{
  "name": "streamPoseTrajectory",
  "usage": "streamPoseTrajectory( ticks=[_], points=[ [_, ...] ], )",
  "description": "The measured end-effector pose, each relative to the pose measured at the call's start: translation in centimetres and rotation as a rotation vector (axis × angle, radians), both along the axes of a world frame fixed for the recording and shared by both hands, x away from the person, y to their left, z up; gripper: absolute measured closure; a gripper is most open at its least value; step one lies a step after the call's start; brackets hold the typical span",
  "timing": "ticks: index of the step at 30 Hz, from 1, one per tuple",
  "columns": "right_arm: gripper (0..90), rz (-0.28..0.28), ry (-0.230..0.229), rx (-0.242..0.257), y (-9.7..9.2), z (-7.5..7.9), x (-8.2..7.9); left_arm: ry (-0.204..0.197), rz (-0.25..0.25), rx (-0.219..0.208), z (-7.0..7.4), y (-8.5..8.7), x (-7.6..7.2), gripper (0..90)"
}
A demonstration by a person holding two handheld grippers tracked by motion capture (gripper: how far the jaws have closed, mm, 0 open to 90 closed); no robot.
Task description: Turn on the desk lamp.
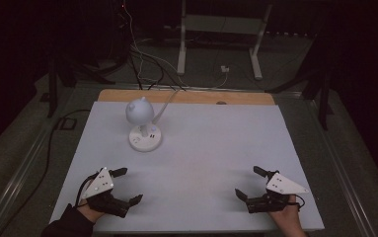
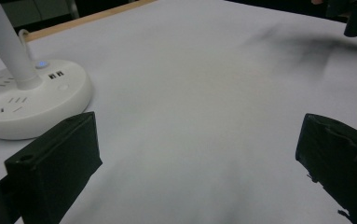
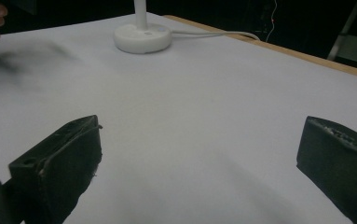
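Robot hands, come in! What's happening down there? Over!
Left tool open, empty, near table edge. Right tool open, empty, same. White lamp upright at far left, untouched. Nothing between tools and lamp. Over.

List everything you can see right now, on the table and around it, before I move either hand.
Desk lamp: one, white, round head on a stem, far-left part of the table.
Lamp base: one, white, round, with sockets and a small lit button.
Lamp cord: one, white, running from the base off the far edge.
Table: one, white top with a wooden strip along the far edge.
Stand: one, pale metal frame, on the floor beyond the table.
Floor cables: several, dark and white, behind the table.
Left gripper: one, black, open, near-left edge.
Right gripper: one, black, open, near-right edge.
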State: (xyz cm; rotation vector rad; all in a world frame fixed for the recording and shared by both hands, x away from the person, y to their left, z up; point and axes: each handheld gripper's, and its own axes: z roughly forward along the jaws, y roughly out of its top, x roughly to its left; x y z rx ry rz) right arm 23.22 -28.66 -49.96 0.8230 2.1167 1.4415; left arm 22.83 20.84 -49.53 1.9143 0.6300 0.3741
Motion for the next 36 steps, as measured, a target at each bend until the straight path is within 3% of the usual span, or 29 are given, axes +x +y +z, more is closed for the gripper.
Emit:
streamPoseTrajectory(
  ticks=[17,23,36],
  points=[
    [0.0,0.005,-0.006,0.004,0.1,0.2,-0.1,0.008,-0.022,0.019,0.0,-0.2,-0.1,0.2],
    [0.0,0.006,-0.016,0.001,0.3,0.3,-0.1,0.032,-0.023,0.021,0.0,-0.2,-0.1,0.2],
    [0.0,-0.002,-0.022,0.017,0.3,0.4,-0.3,0.037,-0.035,0.023,1.3,-0.8,0.0,0.2]
  ],
)
